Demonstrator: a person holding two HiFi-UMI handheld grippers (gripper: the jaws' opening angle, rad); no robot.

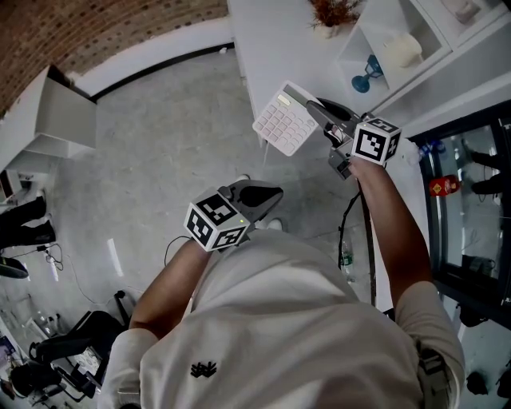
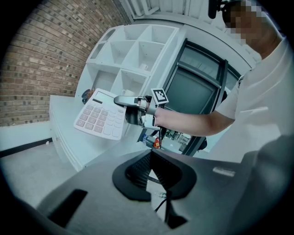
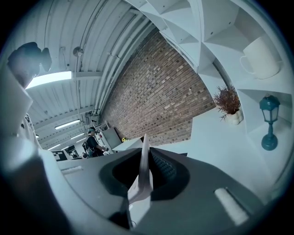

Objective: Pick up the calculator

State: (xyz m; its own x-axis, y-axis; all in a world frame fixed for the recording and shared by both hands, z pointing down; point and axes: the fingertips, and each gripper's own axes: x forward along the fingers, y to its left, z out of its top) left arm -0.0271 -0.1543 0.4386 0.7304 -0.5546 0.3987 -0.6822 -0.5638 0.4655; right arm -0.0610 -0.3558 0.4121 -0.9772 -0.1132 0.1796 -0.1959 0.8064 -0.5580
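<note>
One white calculator (image 1: 285,122) is held up at the corner of the white table (image 1: 263,48), clamped by its edge in the right gripper (image 1: 319,110). Its keys are shown in the head and left gripper views only. In the right gripper view it is seen edge-on, with a mug (image 3: 259,57) and a blue lamp (image 3: 269,121) on shelves. The key print is too small to be read. The left gripper (image 1: 270,194) is closed on nothing.

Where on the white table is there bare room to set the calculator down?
The white table is bare between its edge by the floor and the shelf unit, below the potted plant. The calculator, held by the right gripper, hangs above that patch's near corner. The shelf compartments are taken: a mug and a blue lamp.
</note>
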